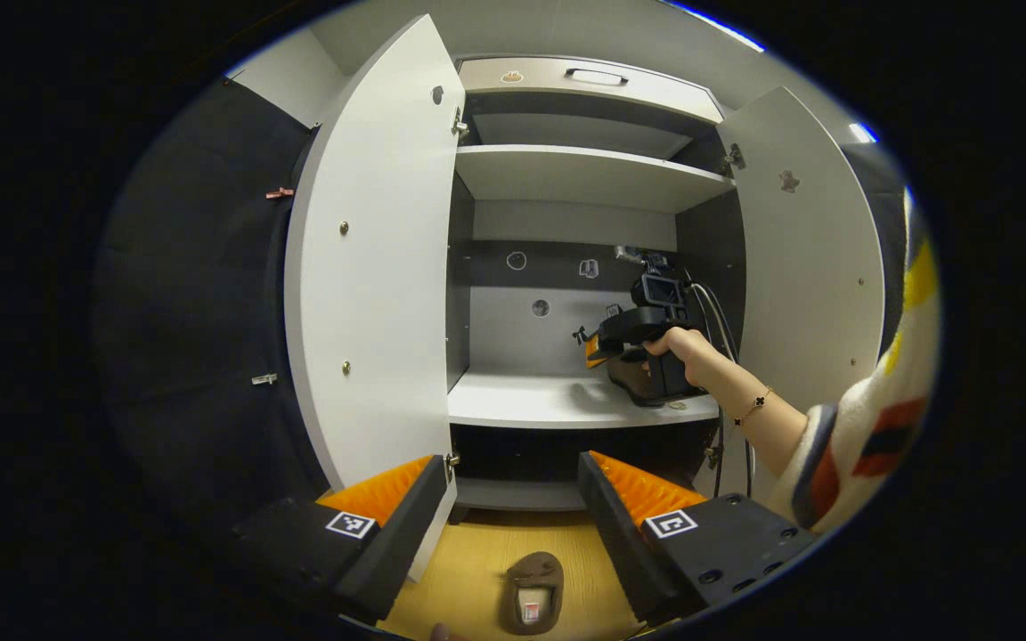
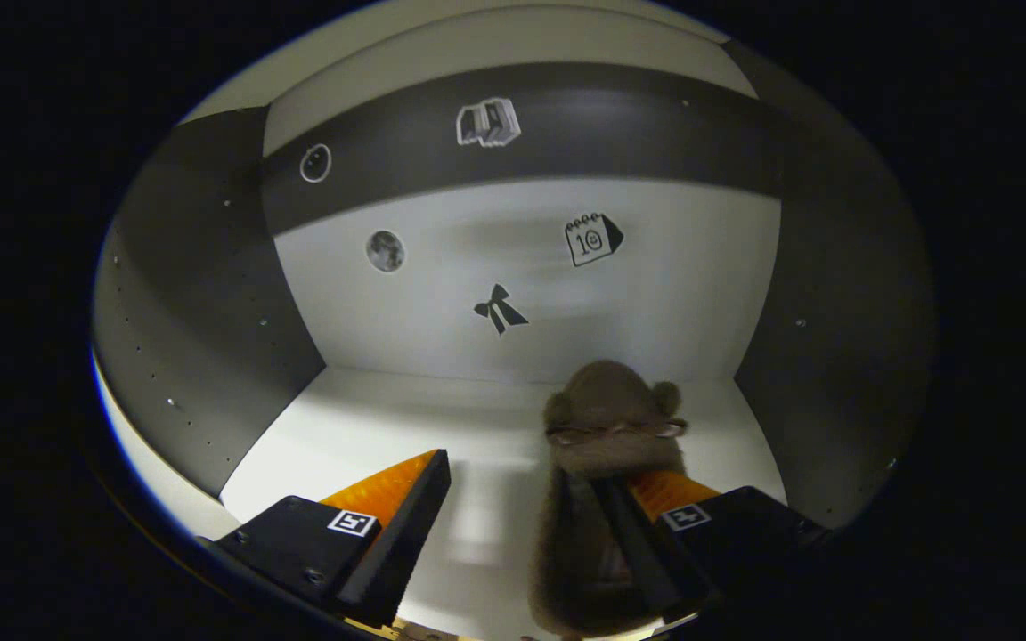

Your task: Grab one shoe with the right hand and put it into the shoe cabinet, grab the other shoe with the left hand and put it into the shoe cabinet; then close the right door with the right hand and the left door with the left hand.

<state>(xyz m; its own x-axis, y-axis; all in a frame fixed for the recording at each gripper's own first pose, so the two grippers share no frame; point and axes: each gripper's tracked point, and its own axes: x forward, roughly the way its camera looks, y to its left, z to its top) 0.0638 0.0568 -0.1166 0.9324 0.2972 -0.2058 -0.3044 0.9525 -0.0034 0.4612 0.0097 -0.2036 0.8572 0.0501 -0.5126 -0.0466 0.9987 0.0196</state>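
Note:
The shoe cabinet stands open, its left door (image 1: 370, 294) and right door (image 1: 811, 267) swung out. In the left gripper view a hand holds my right gripper (image 1: 598, 347) inside over the middle shelf (image 1: 531, 401), with a brown shoe (image 1: 633, 381) beneath it. In the right gripper view that fuzzy brown shoe (image 2: 606, 418) lies on the shelf (image 2: 370, 436) against the right-hand finger (image 2: 669, 494), and my right gripper (image 2: 531, 472) is open wide. The other brown shoe (image 1: 533, 589) lies on the wooden floor below my open left gripper (image 1: 510, 461).
An upper shelf (image 1: 584, 174) and a drawer with a handle (image 1: 596, 77) sit above the middle shelf. Small stickers (image 2: 593, 239) mark the cabinet's back panel. A striped sleeve (image 1: 869, 436) reaches in past the right door. Black cloth hangs left of the cabinet.

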